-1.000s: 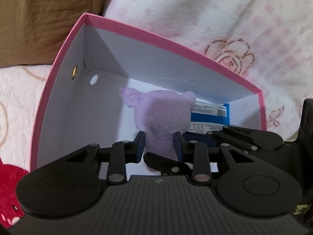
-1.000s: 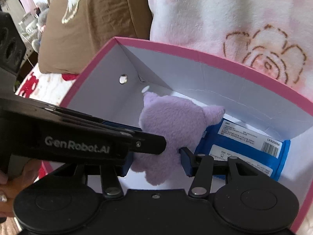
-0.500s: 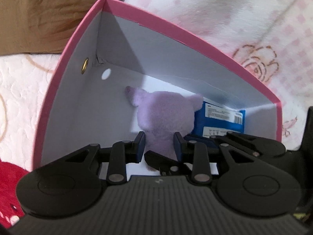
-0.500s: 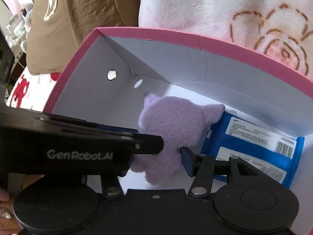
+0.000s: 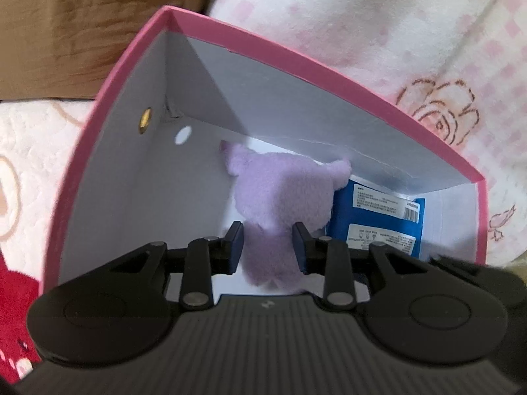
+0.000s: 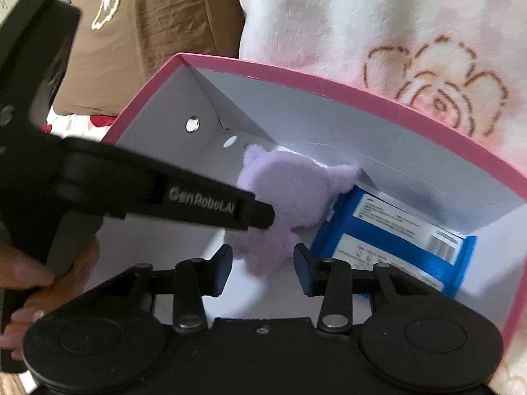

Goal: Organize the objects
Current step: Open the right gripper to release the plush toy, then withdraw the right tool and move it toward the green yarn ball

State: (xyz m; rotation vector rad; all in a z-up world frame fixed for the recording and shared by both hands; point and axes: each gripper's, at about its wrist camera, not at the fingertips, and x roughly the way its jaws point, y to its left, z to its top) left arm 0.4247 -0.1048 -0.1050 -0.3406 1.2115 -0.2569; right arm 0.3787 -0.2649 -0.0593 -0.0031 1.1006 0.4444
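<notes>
Plush toy: a lilac stuffed animal [image 5: 283, 191] lies on the floor of the pink-rimmed box [image 5: 296, 56], ears toward the far wall, body running back toward both cameras.
Neighbour: a blue packet [image 6: 395, 240] lies just beside the toy on its right, touching its ear.
Left gripper: the left gripper [image 5: 268, 242] is clamped on the toy's lower body, blue pads pressed into the fur on either side.
Right gripper: the right gripper [image 6: 262, 263] has its jaws apart and closing, the toy's lower end just ahead of the pads and untouched.
Key relation: the toy's long axis runs straight ahead of both tools; the left one has it, so the release looks to be the left's to make.
Setting: the box sits on a pink-and-white fleece blanket [image 6: 362, 16], a brown cushion [image 5: 82, 26] behind it.
Person: a hand [image 6: 42, 283] grips the left tool's handle.
</notes>
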